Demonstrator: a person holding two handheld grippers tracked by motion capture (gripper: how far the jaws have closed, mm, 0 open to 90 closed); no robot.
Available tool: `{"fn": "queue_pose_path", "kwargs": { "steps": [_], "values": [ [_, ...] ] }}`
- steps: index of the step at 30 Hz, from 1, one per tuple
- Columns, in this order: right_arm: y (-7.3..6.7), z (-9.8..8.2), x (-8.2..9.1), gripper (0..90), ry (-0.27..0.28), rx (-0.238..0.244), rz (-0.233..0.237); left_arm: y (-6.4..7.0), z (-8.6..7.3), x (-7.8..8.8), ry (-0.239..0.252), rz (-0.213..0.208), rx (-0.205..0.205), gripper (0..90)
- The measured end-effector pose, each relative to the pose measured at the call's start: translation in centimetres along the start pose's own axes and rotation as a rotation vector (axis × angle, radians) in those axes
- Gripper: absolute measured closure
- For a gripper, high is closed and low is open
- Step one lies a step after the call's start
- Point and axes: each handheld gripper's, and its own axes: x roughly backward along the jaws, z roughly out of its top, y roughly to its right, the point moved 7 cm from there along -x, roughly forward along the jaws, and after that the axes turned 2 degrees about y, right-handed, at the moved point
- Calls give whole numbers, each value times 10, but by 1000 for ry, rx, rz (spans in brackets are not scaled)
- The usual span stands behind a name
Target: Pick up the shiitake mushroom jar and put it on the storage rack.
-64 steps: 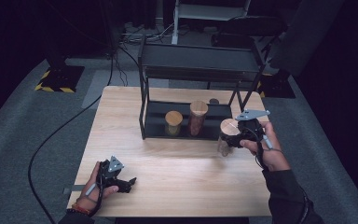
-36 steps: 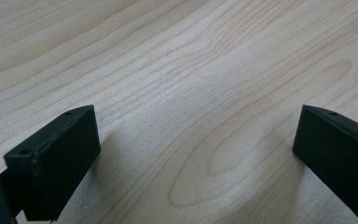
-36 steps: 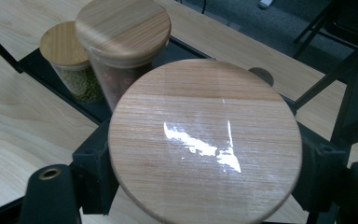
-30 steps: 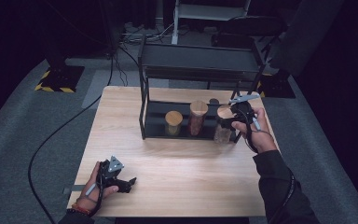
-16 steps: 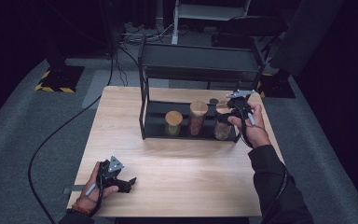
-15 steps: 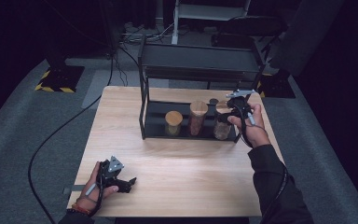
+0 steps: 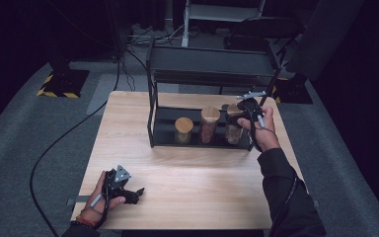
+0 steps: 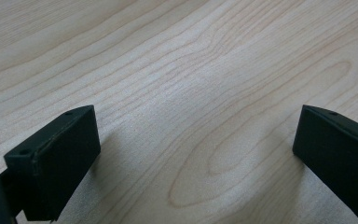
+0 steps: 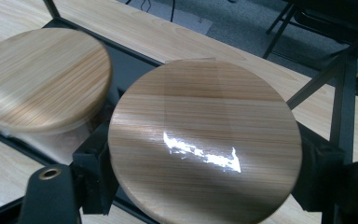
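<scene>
Right gripper is seen clamped on the wood-lidded jar, its jaws pressed against the jar just under the lid, at the right end of the black rack's lower shelf, beside two other jars. The placing step is judged nearly complete; whether the base is already seated cannot be confirmed. Next, a gentle release and straight withdrawal would be needed. Left gripper is held wide open and empty on the table

The left tongs hang just over the pale wood tabletop, jaws wide apart at 8 and 4 o'clock, nothing but bare grain between them.
</scene>
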Motion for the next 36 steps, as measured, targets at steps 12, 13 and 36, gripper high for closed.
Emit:
{"fn": "queue_pose_path", "kwargs": {
  "steps": [12, 13, 36],
  "values": [
    [2, -7, -15, 242, 10, -40, -38, 0, 0, 0, 0, 0, 0, 3],
    [3, -7, -16, 242, 13, -46, -36, 0, 0, 0, 0, 0, 0, 3],
    [7, -16, -22, 239, 19, -70, -17, 0, 0, 0, 0, 0, 0, 3]
  ]
}}
